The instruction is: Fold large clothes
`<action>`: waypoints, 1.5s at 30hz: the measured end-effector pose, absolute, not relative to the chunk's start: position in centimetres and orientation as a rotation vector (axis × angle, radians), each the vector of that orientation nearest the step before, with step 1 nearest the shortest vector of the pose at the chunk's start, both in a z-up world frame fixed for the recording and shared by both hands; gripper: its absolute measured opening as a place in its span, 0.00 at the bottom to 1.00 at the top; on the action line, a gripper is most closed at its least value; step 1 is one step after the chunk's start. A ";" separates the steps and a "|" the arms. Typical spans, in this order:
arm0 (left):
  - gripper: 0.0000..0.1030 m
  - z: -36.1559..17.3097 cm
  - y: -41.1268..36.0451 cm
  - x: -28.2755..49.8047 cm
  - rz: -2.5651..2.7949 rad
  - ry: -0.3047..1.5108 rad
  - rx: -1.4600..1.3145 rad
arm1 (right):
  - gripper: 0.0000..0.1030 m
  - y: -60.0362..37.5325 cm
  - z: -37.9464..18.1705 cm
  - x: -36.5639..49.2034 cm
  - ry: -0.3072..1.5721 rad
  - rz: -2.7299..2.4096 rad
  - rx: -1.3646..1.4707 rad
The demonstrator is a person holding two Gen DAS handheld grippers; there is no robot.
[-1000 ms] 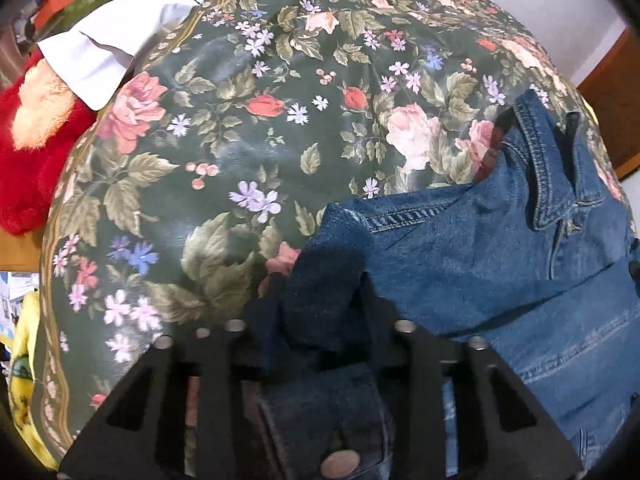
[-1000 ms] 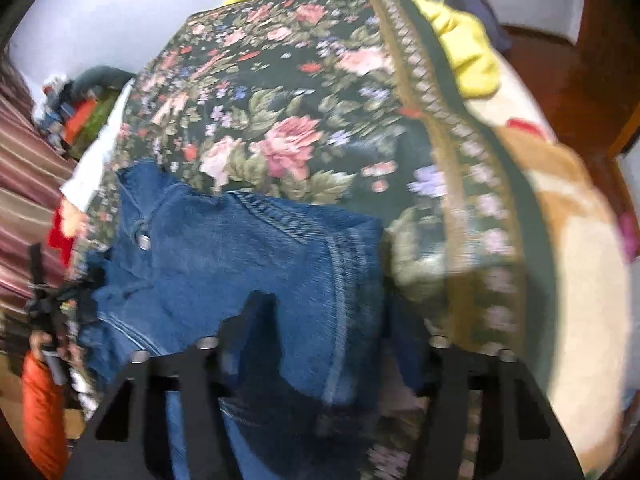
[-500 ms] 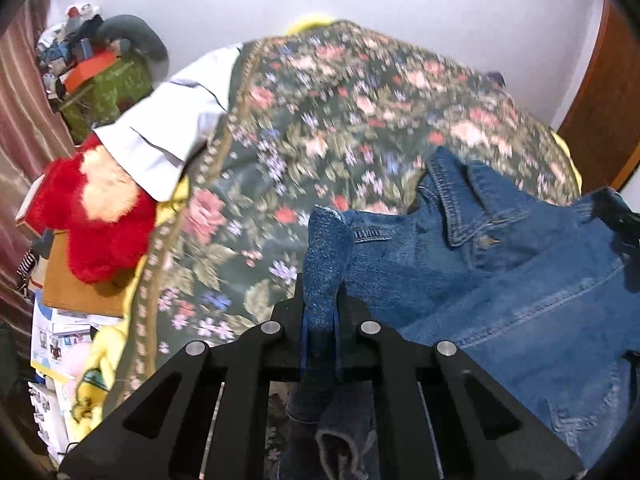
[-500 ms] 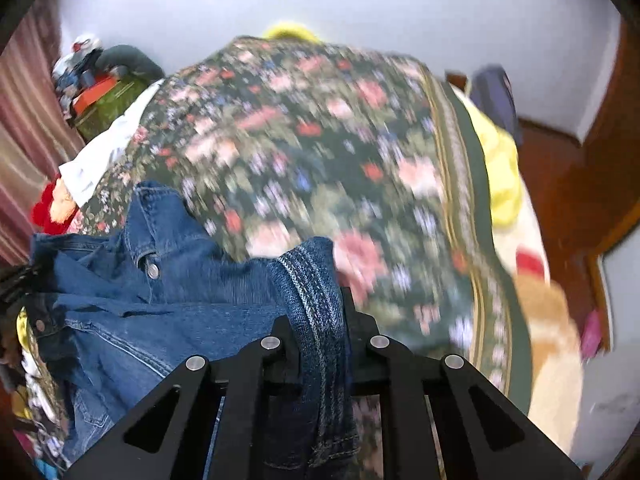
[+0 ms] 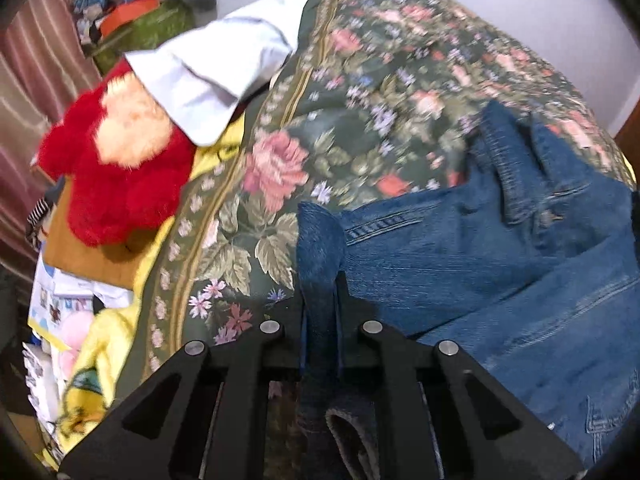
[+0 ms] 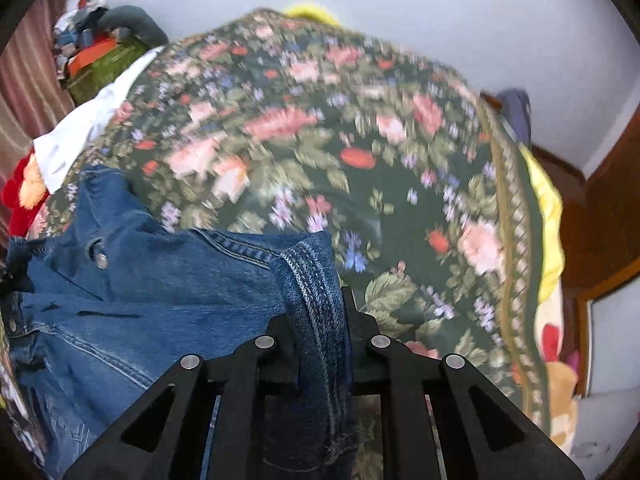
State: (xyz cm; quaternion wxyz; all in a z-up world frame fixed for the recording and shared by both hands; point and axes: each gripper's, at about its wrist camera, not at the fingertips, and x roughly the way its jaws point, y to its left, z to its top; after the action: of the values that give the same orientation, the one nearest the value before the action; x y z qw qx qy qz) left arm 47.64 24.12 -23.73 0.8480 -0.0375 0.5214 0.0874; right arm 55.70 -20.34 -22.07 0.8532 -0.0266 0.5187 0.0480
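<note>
Blue denim fills the lower right of my left wrist view: the denim jacket (image 5: pixel 500 264) lies on the floral bedspread (image 5: pixel 360 92), its collar toward the spread's far side. My left gripper (image 5: pixel 320 312) is pinched tight on a bunched fold of the jacket. A red plush toy (image 5: pixel 116 176) and a white cloth (image 5: pixel 212 80) sit off the bedspread's left edge.

From my right wrist view, the jacket (image 6: pixel 132 300) covers the bedspread's (image 6: pixel 360 140) near-left part. My right gripper (image 6: pixel 322 320) clamps a stitched seam edge. A yellow blanket (image 6: pixel 548 216) runs along the bedspread's right border.
</note>
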 end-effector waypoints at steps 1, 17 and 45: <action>0.14 -24.2 24.2 47.9 0.187 1.108 -0.075 | 0.13 -20.6 -22.7 55.9 1.108 0.107 -0.040; 0.26 -19.7 23.2 44.7 0.186 1.065 -0.060 | 0.91 -23.3 -19.8 51.7 1.101 0.113 -0.008; 0.80 -9.0 15.2 24.1 0.048 0.847 -0.008 | 0.98 -19.3 -7.9 29.0 0.926 0.272 -0.042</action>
State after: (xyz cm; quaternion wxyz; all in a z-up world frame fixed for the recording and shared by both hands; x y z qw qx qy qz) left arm 24.15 15.23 -9.03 0.9114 -0.0038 0.4109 0.0231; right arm 28.95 -19.32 -7.94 0.8856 -0.0200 0.4453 0.1306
